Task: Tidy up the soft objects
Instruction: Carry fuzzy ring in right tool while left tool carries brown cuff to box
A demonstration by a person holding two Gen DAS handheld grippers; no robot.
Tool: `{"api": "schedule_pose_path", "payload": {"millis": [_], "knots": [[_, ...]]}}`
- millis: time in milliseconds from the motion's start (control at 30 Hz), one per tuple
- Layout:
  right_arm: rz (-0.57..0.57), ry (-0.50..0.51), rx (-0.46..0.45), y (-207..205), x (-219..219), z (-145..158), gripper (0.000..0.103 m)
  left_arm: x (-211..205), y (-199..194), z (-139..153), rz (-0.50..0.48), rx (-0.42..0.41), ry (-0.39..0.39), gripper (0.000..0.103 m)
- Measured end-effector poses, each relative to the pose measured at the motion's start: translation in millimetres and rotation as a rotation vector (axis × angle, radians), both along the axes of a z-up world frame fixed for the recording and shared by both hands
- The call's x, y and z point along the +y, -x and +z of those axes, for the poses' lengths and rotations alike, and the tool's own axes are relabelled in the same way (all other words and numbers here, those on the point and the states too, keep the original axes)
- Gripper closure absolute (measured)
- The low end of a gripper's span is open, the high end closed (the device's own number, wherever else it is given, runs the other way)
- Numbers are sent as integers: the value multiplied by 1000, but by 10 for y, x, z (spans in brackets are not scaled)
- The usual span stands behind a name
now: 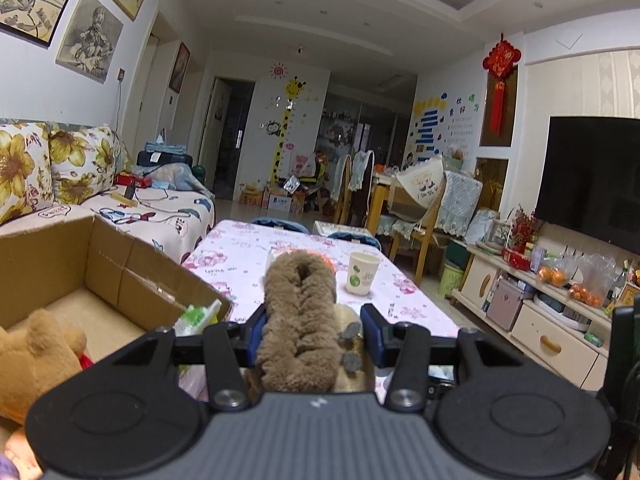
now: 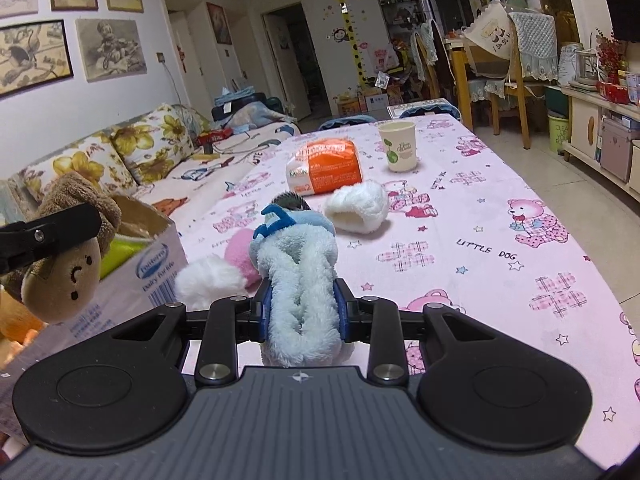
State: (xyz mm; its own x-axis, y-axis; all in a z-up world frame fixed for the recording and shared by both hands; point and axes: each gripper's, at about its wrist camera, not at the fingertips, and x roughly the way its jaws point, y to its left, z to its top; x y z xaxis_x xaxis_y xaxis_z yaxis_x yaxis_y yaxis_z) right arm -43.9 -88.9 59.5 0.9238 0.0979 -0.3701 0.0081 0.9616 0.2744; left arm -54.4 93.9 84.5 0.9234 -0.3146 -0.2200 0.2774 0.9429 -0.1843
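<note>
My left gripper [image 1: 314,322] is shut on a brown plush toy [image 1: 298,308], which stands up between the blue pads. In the right wrist view the same toy [image 2: 64,276] shows a round tan face and hangs beside the open cardboard box [image 2: 152,276]. A tan teddy bear [image 1: 36,360] lies in the box [image 1: 120,264]. My right gripper [image 2: 303,300] is shut on a light blue plush toy [image 2: 296,256], held above the pink tablecloth [image 2: 480,220]. A white plush piece [image 2: 358,208] and a pink and white plush [image 2: 236,252] lie on the table ahead.
An orange tissue pack [image 2: 326,168] and a paper cup [image 2: 398,146] stand further back on the table. A sofa with flowered cushions [image 2: 156,148] runs along the left. Chairs and a low TV cabinet [image 1: 540,320] are on the right.
</note>
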Motion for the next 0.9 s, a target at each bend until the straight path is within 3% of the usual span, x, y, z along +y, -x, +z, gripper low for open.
{"api": "schedule_pose_path", "payload": {"millis": [433,900], "knots": [[90,-22,-89,24,268,235,66,310,53,140,69,-74,85,56],[268,-61,-135,-320,749,512,66,897,-35,210,295,-74,191,55]]}}
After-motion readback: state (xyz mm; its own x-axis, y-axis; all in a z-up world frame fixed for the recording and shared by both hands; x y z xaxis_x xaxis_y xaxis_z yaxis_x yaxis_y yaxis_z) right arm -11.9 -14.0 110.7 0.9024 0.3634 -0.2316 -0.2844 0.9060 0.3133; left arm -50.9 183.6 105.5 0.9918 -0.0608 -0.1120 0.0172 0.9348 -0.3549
